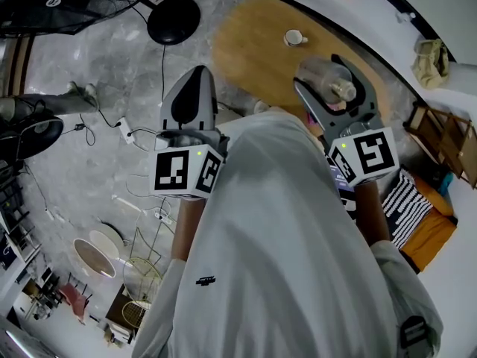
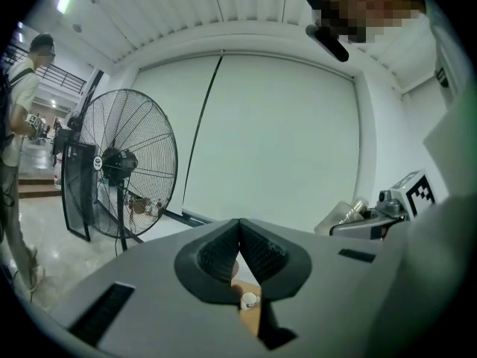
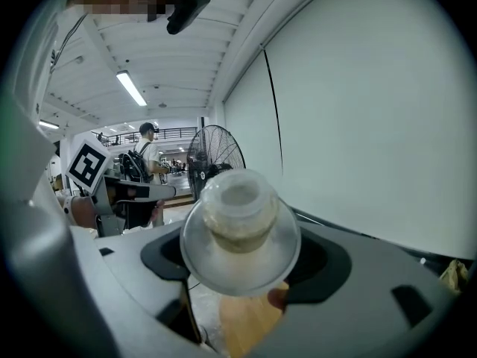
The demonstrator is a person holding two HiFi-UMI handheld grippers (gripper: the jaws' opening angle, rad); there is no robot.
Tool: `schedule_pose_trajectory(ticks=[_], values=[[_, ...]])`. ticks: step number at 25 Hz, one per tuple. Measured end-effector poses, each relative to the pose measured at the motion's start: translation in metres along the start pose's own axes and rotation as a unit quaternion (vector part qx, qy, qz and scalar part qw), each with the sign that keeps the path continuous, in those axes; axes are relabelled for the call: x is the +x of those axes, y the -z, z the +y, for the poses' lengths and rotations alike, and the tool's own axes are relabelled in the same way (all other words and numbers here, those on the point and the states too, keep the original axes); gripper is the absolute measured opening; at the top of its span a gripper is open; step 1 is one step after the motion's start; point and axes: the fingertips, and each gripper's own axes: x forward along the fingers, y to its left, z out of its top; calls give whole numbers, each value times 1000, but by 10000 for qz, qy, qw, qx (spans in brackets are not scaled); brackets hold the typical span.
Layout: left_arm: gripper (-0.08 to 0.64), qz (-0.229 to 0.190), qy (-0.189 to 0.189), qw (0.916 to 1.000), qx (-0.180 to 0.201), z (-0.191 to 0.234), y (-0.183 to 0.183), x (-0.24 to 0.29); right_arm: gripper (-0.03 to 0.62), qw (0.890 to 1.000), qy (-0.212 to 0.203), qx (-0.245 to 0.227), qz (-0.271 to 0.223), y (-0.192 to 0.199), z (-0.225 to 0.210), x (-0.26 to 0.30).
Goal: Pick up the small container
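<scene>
A small clear container (image 3: 240, 230) with a pale lid sits between the jaws of my right gripper (image 1: 333, 88), which is shut on it. In the head view the container (image 1: 328, 75) is held in the air above the round wooden table (image 1: 246, 47). My left gripper (image 1: 192, 88) hovers to the left over the floor. Its ribbed pads (image 2: 257, 248) meet with nothing between them, so it is shut. A white cup (image 1: 294, 38) stands on the table, and the cup (image 2: 248, 300) also shows below the left jaws.
A big black standing fan (image 2: 123, 166) stands at the left, and a person (image 2: 19, 125) is beyond it. A round black base (image 1: 173, 19) and cables lie on the marble floor. Striped and orange cloth (image 1: 410, 211) and a wooden crate (image 1: 447, 136) are at the right.
</scene>
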Motion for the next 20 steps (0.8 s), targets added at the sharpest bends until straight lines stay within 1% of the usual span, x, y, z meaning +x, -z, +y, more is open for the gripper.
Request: schedule_pose_trajectory(ticks=[5,15,20], values=[[17,72,21,10000,34,0,4,-3,337,10000,-34,-32,-27,-2,4,0],[17,41,21,10000,17,-6,5,-5,337,10000,-27,-60,42,1,4,-1],[17,74,45,10000,13,-10,7,-5,339,9996,-67,-251,84,2,8,0]])
